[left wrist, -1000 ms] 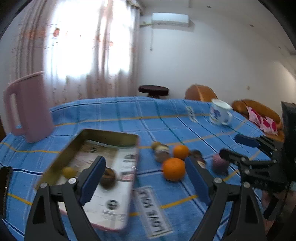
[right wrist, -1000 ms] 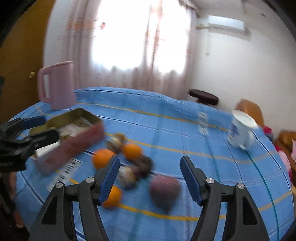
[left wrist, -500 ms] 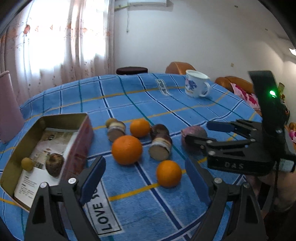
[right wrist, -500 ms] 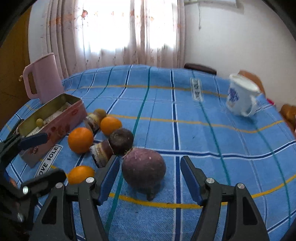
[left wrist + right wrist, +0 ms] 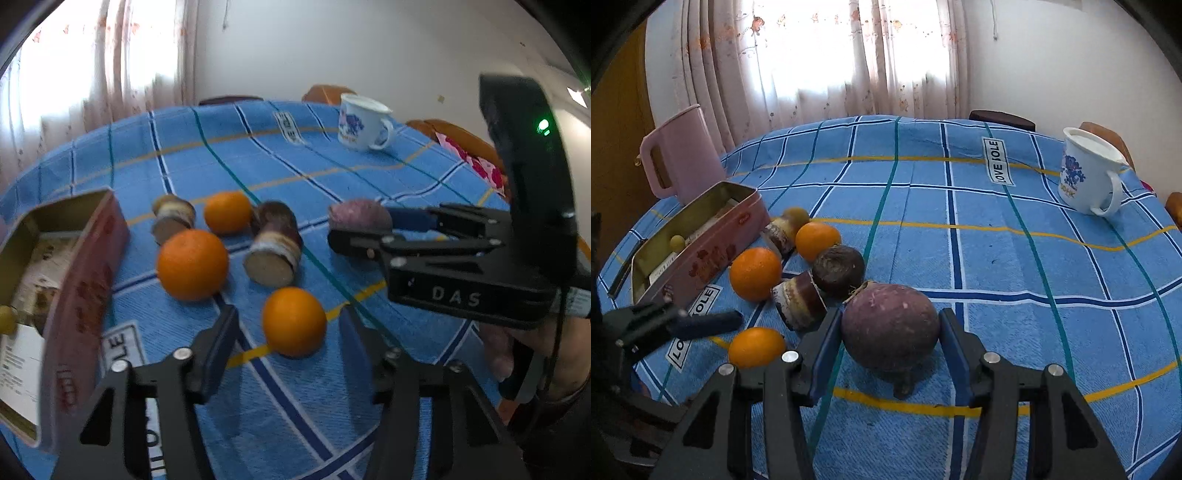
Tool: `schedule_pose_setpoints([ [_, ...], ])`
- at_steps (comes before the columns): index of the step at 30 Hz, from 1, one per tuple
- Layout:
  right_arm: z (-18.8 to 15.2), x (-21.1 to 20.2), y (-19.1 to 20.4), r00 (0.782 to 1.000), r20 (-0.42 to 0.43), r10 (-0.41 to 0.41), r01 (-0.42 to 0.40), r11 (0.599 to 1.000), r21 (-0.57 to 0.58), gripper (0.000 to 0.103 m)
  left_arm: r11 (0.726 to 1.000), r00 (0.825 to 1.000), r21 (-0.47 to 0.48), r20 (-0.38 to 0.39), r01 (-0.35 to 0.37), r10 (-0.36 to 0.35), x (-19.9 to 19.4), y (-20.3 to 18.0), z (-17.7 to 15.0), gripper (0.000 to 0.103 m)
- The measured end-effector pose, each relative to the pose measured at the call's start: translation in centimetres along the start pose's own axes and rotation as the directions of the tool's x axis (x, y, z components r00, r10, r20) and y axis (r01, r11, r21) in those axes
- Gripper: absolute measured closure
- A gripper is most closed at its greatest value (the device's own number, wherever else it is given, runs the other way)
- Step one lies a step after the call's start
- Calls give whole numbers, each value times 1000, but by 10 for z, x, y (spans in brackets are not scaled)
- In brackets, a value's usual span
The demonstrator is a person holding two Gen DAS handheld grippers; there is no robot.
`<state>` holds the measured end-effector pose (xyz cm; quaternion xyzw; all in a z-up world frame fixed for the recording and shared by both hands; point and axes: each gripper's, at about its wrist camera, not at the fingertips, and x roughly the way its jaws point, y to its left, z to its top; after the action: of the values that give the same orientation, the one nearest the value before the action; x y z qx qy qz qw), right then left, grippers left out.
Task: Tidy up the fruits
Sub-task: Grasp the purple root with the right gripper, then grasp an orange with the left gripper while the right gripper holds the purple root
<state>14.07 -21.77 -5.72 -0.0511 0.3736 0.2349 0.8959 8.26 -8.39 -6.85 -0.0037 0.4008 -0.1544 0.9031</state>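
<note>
In the left wrist view, the left tongs have just been closing around the nearest orange, which now lies between the two fingers in the lower middle of the frame. Half a second ago this orange was ahead of wide-spread fingers; now the fingers stand just beside it, but a small gap shows on each side, so they do not press it yet. The view has also come lower and closer to the fruits.

In the right wrist view, the right tongs have just been closing too, with the purple round fruit between them at the lower centre. The blue pads now stand right at both sides of it and seem to touch it; earlier they were clearly apart from it.

The other fruits lie on the counter, which has a blue checked cloth: a bigger orange, a smaller orange and brown cut pieces between them. The pink tin box is at the left of the frame, with a small yellow-green fruit inside. A pink jug stands behind the box, and a white mug is at the upper right.
</note>
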Motion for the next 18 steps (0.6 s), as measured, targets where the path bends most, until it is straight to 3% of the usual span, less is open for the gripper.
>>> schedule_pose_setpoints([
  [2,0,-1,0,1000,5,-1,1,1000,0,49,1000,1000,3,-18,18,-18,3,-1,0,63],
  [3,0,-2,0,1000,9,2,-2,1000,1,49,1000,1000,0,-22,21,-21,4,-1,0,65],
  [9,-2,-10,-2,999,46,15,-15,1000,9,49,998,999,-40,27,42,-41,-3,6,-1,67],
  [18,-2,-23,5,992,121,29,-26,999,-27,49,997,984,-77,177,-6,19,-28,11,1,67],
])
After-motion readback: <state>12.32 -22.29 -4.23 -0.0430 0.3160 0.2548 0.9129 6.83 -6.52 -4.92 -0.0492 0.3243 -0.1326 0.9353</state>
